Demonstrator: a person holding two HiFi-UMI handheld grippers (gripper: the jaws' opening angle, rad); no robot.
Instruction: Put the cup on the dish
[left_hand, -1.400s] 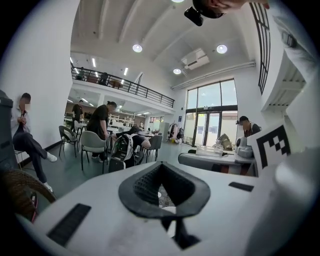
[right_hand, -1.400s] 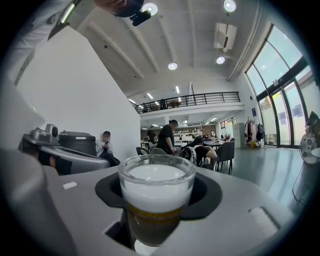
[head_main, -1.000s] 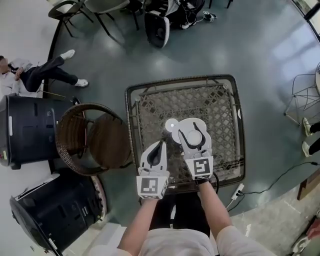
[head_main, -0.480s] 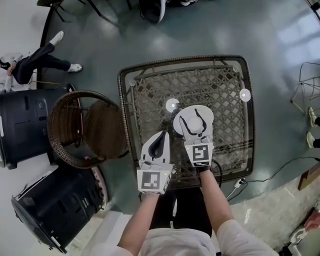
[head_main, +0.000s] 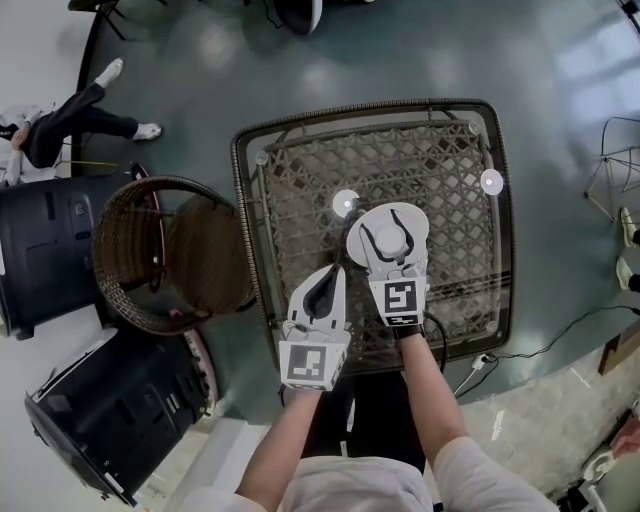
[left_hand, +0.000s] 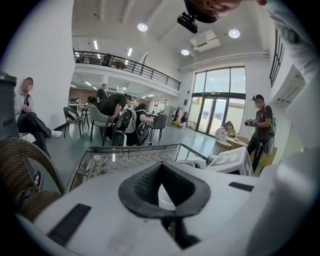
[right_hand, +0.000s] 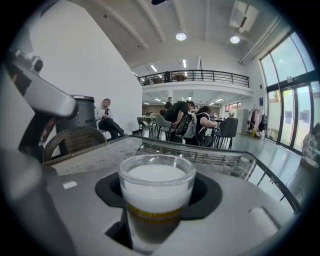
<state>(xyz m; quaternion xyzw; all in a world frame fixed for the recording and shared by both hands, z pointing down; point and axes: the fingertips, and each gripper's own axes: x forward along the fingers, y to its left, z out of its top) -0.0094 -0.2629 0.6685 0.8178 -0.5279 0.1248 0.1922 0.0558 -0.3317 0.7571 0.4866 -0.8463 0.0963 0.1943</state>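
A glass cup with white foam, brown drink and a yellow band sits between the black pads of my right gripper, which is shut on it. From above, the cup shows as a white round top over the middle of the glass-topped wicker table. A small white disc lies on the glass just left of and beyond the cup; I cannot tell whether it is the dish. My left gripper hangs beside the right one, nearer the table's front edge, tips together, holding nothing.
A round wicker chair stands against the table's left side, with black bins beyond it. Another white disc sits by the table's right edge. A cable and power strip lie on the floor front right. People sit and stand around the room.
The head view has shifted, so the table sits higher in the frame. Both grippers keep about the same place over the table, and the cup stays in the right one.
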